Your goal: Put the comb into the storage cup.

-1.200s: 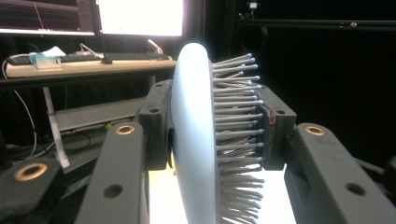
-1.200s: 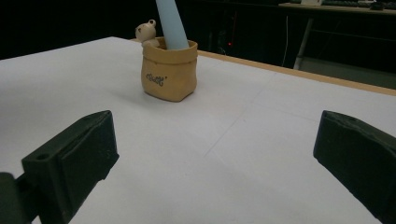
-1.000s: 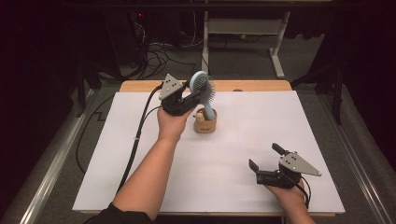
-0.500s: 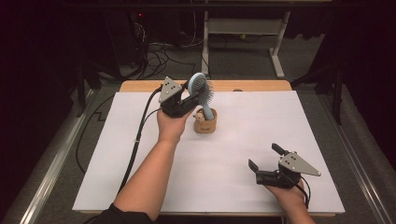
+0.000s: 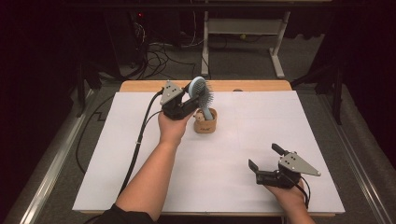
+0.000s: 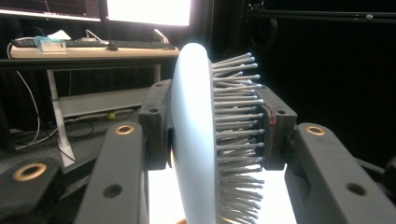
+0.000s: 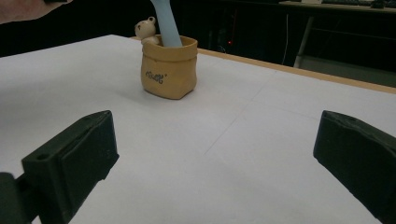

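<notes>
Brush head clamped in my left gripper [image 5: 187, 100]

The hairbrush [image 5: 201, 91] stands handle-down in the tan holder [image 5: 206, 125]; it has tilted upright a little. My right gripper [image 5: 266, 163] rests apart, jaws wide.

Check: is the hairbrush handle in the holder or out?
In: the hairbrush handle stands inside the tan holder, its head clamped by the left tongs.
</notes>
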Motion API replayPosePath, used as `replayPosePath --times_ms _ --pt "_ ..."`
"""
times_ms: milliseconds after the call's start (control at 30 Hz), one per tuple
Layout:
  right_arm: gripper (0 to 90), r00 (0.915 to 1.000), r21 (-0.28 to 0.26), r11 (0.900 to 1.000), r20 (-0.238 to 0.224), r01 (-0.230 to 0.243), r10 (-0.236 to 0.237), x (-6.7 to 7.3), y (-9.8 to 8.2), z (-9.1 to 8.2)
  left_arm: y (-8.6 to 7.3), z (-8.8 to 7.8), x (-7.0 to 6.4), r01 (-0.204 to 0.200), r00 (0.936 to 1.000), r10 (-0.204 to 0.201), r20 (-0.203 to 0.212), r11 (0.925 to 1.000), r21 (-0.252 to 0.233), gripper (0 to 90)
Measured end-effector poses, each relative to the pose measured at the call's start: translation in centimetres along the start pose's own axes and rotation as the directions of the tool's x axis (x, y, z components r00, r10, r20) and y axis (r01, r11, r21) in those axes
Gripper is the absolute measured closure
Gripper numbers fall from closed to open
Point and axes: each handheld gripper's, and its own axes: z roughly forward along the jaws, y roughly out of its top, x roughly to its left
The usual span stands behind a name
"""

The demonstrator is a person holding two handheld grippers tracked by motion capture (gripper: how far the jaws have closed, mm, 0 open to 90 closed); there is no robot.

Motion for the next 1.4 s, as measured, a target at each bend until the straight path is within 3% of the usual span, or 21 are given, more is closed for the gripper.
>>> replayPosePath --times_ms 200,433,967,1400 --pt "0.2 1.0000 -0.001 1.000 0.000 0.002 -0.002 0.0 0.0 0.0 -0.3 0.2 -0.1 0.000 1.0000 0.000 0.002 1.0000 0.009 55.7" --pt "0.2 1.0000 -0.001 1.000 0.000 0.001 -0.001 0.0 0.0 0.0 -0.8 0.3 0.2 0.030 0.9995 -0.030 0.003 0.9995 0.006 55.5" --pt "0.2 1.0000 -0.001 1.000 0.000 0.000 0.000 0.0 0.0 0.0 -1.2 0.7 0.1 0.027 0.9996 -0.027 0.002 0.9994 0.020 55.0" --pt "0.2 1.0000 -0.001 1.000 -0.001 -0.004 0.004 0.0 0.0 0.0 -1.2 0.7 1.0 0.032 0.9994 -0.032 -0.012 0.9991 0.026 52.1"
